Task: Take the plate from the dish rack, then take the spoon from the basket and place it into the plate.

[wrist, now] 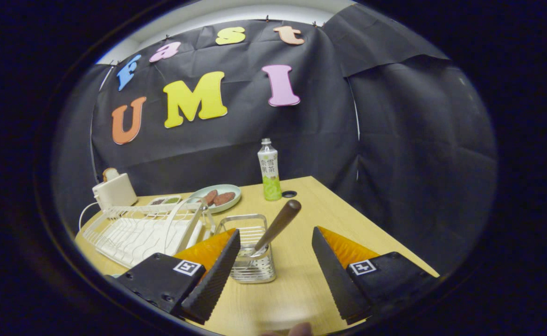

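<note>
The spoon (273, 229) stands tilted in the metal basket (251, 254), its bowl end down inside and its brown handle leaning up and away toward the right, the rounded tip of the handle rising clear above the basket's rim. The basket sits on the wooden bench (301, 280), just ahead of the hand-held gripper (273, 275) and close against the inner edge of its left finger; the right finger is well apart from it. The hand-held gripper is released, its two fingers spread wide and pressing on nothing, with bare bench between them. Left of the basket lies the white wire dish rack (142, 231), its slots toward the near side, and no plate can be made out in it with certainty. Beyond the rack and basket a pale green plate (217, 197) rests flat on the bench with two reddish-brown pieces of food (219, 198) on it. A small tray (163, 200) with dark contents lies just left of that plate, and a white appliance (114, 189) with a cord stands at the far left corner. A green-labelled bottle (269, 170) stands upright near the far edge, with a small dark ring (289, 193) beside it on the right.
</note>
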Action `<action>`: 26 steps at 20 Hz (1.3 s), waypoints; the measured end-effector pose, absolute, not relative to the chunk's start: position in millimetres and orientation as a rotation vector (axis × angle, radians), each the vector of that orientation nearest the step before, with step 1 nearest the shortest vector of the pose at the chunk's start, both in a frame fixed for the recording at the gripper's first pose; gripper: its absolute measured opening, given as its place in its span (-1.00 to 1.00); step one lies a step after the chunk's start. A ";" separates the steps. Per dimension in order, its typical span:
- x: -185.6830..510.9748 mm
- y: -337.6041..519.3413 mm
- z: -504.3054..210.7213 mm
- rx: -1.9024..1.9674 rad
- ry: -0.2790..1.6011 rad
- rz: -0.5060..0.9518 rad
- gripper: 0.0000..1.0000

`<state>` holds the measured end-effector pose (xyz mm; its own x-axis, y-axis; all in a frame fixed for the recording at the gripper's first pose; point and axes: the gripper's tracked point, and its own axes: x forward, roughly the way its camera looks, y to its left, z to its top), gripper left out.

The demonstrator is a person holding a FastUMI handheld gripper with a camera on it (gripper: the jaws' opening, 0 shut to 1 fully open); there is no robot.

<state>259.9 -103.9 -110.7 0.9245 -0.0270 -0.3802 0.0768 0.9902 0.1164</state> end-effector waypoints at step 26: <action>285.5 -74.3 -42.8 0.075 0.428 -0.016 -0.84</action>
<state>285.5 -74.3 -42.8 0.9097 -0.0001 -0.4152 0.0318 0.9971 0.0695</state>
